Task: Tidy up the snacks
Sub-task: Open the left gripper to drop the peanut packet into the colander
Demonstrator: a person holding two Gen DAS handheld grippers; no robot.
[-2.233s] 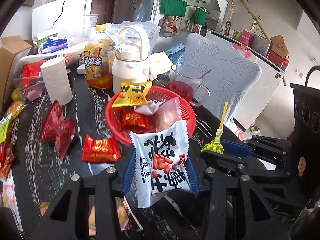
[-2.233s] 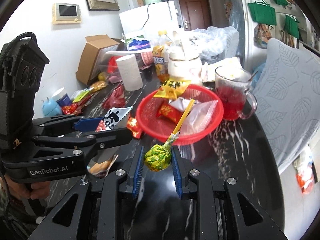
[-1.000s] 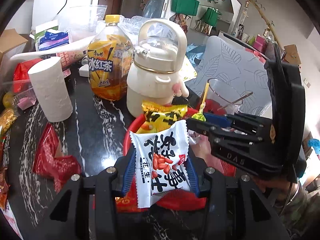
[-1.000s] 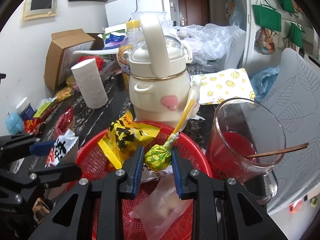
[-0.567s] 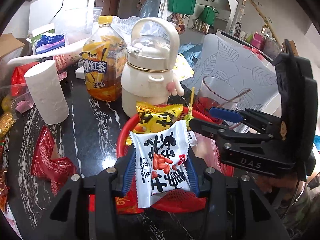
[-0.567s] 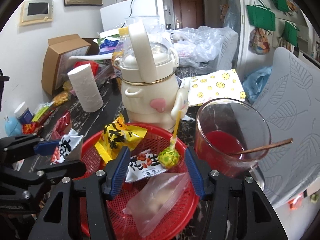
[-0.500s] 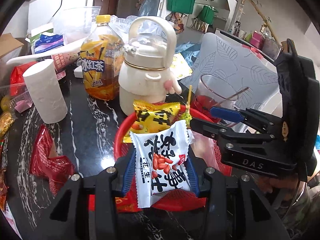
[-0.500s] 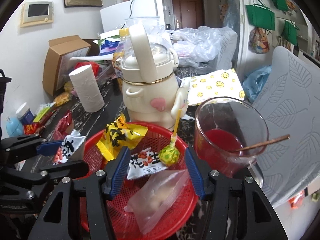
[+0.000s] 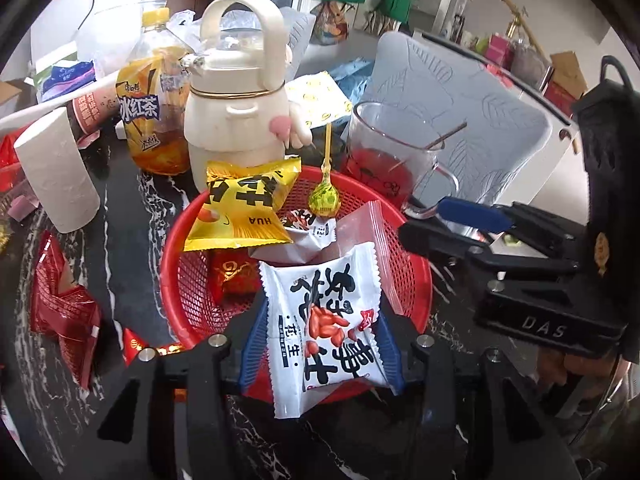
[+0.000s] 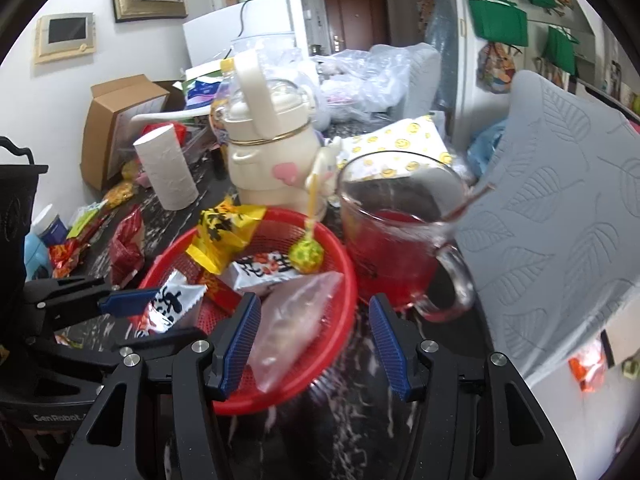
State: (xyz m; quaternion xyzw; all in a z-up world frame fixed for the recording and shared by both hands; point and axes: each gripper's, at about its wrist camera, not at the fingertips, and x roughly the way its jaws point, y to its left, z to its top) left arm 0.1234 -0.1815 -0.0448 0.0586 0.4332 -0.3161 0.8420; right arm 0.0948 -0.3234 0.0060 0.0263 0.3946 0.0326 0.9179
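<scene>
My left gripper [image 9: 320,332] is shut on a white peanut snack packet [image 9: 326,324] and holds it over the near rim of the red basket [image 9: 412,264]. The basket holds a yellow packet [image 9: 244,204], a white packet [image 9: 308,236], a clear zip bag [image 9: 368,232] and a green lollipop [image 9: 323,199]. My right gripper [image 10: 316,340] is open and empty, just back from the basket [image 10: 340,264]; the lollipop [image 10: 306,256] lies in the basket with its stick leaning on the cream kettle. The left gripper's held packet [image 10: 172,300] shows at left.
A cream kettle [image 9: 236,112], an iced tea bottle [image 9: 154,112] and a glass mug of red drink [image 9: 392,160] stand behind the basket. A paper roll [image 9: 56,172] and red packets [image 9: 64,304] lie to the left on the black marble table [image 9: 120,220]. A grey chair [image 10: 560,200] stands right.
My right gripper opened, left the lollipop in the basket and drew back. My left gripper kept the peanut packet and stays over the basket's near side.
</scene>
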